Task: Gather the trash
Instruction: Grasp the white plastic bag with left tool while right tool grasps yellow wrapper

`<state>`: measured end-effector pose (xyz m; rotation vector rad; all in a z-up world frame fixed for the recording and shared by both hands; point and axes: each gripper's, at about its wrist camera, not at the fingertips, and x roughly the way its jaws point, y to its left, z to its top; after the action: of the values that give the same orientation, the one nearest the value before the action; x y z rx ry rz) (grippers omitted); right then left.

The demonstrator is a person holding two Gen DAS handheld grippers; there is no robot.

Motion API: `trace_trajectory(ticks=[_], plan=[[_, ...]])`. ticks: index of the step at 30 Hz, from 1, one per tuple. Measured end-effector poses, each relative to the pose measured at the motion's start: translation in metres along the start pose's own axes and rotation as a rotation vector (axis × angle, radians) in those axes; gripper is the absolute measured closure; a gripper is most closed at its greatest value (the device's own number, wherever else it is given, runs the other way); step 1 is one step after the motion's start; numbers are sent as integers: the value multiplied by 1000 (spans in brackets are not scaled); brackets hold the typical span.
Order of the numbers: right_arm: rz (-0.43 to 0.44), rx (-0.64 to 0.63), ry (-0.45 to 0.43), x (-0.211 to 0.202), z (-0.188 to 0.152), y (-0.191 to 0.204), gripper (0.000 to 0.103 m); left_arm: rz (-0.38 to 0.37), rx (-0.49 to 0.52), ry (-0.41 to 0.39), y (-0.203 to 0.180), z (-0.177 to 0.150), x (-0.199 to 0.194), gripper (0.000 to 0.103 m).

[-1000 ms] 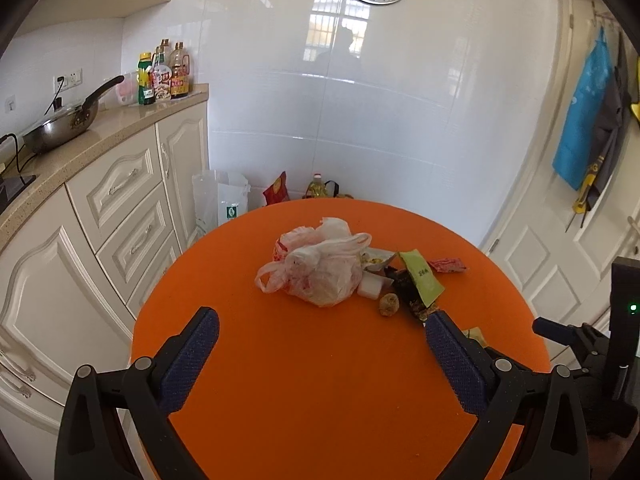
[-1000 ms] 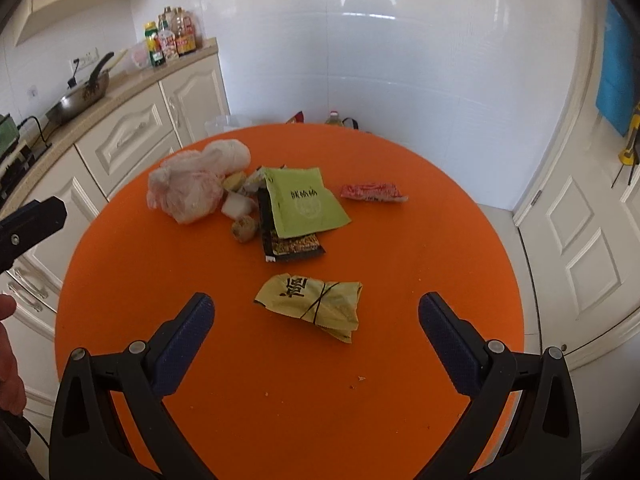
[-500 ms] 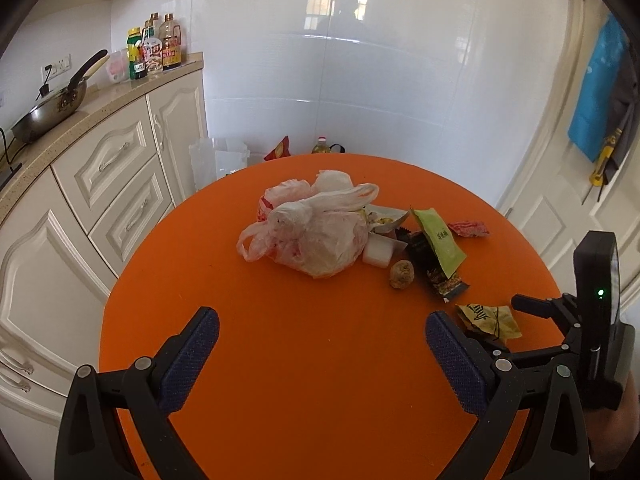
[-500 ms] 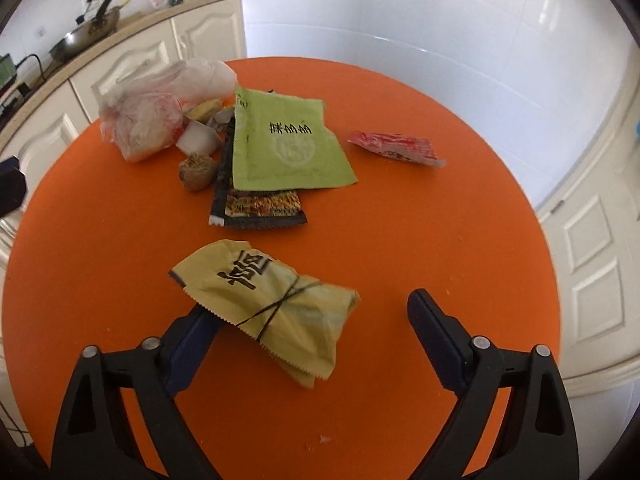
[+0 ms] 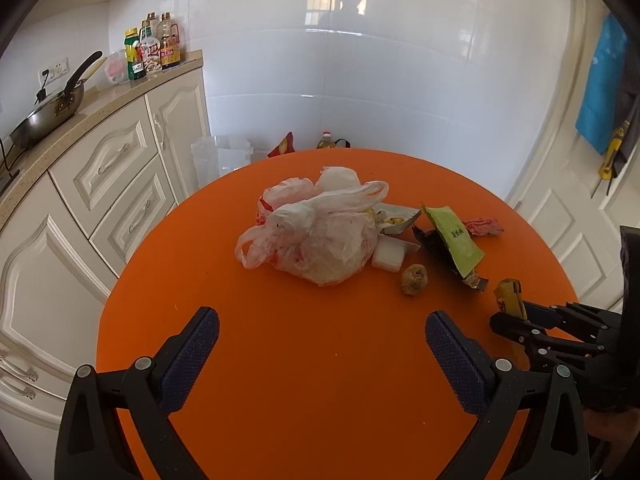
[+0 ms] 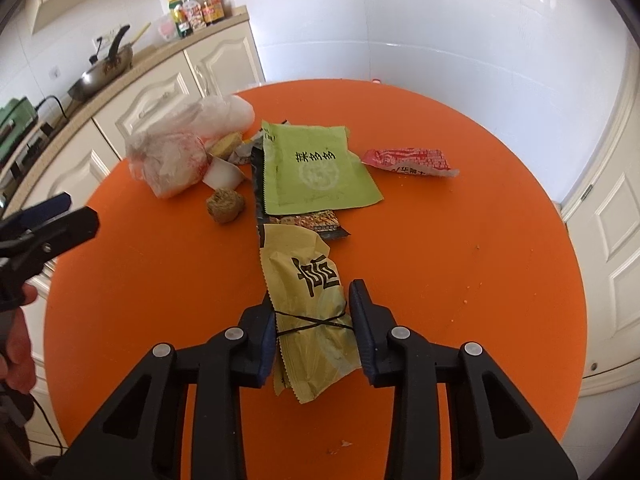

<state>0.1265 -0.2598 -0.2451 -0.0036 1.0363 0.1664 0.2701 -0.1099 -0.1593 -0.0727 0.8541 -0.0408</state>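
The yellow wrapper (image 6: 316, 312), crinkled film tied with black string, is clamped between the pads of the right gripper (image 6: 314, 330); its long axis runs forward along the fingers, above the orange table (image 6: 460, 280). The left gripper (image 5: 320, 344) is held wide, empty, nearer the translucent plastic bag (image 5: 320, 232).

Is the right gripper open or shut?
Shut: the right gripper has its pads pressed against both sides of the yellow wrapper.
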Motion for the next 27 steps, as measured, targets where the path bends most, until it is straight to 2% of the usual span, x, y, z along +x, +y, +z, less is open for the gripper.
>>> trace_trajectory(ticks=[5,10,16,18,19,21,22,23,27], plan=[[13,12,-27,-9,9,6,70,4,10,-5,5,-1,9,1],[13,23,-41,-10,20,7,70,18,51,-4,-5,6,31,1],[2,48,-31,-5,23,-2,70,40,71,49,-6,29,98,1],[-2,57,-25,-3,23,-4,70,25,58,75,-4,36,121,2],[-4,61,-24,-2,22,-5,70,7,37,79,0,38,129,3],[-9,67,-20,-1,21,-6,73,-59,-10,77,8,41,136,25],[-13,69,-20,-2,21,-6,73,-74,-19,79,10,42,138,30],[-14,71,-21,-3,20,-7,73,-79,-19,75,12,42,138,34],[-16,77,-30,-9,16,-7,74,-108,-39,71,23,38,139,39]])
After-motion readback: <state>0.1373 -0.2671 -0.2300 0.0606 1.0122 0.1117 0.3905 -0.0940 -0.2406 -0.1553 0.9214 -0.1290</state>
